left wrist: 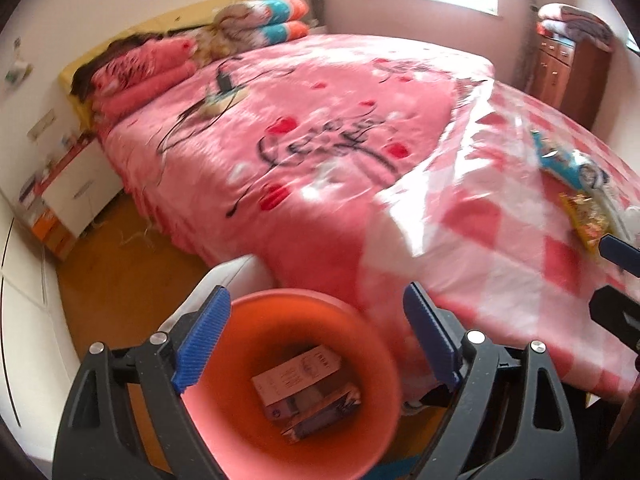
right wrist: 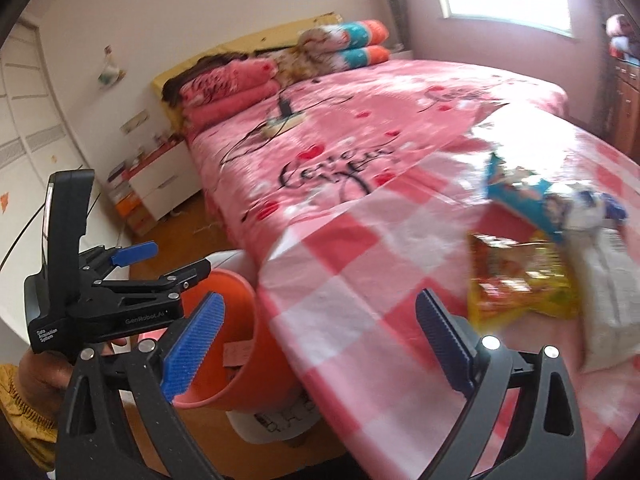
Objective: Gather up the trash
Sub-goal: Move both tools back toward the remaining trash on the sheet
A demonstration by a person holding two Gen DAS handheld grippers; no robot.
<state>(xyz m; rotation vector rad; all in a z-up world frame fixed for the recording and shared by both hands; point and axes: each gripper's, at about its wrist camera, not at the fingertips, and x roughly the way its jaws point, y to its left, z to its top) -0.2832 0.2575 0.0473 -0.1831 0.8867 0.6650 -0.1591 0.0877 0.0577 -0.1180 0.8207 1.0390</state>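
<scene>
An orange bin (left wrist: 244,408) stands on the floor at the bed's corner, with two cardboard boxes (left wrist: 298,380) lying in it. My left gripper (left wrist: 316,308) hovers open above the bin, nothing between its blue pads. On the pink checked cloth (right wrist: 360,288) lie a yellow snack wrapper (right wrist: 520,280), a blue wrapper (right wrist: 520,196) and a white packet (right wrist: 608,288). My right gripper (right wrist: 320,304) is open and empty over the cloth's near edge, left of the yellow wrapper. In the right wrist view the left gripper (right wrist: 168,264) shows beside the bin (right wrist: 272,368), held by a hand.
A pink bedspread (left wrist: 320,120) covers the bed, with a charger and cable (left wrist: 224,84) on it and pillows (left wrist: 160,64) at the head. A white bedside cabinet (left wrist: 80,188) stands at the left and a wooden dresser (left wrist: 560,72) at the right. A white object (right wrist: 276,424) sits under the bin.
</scene>
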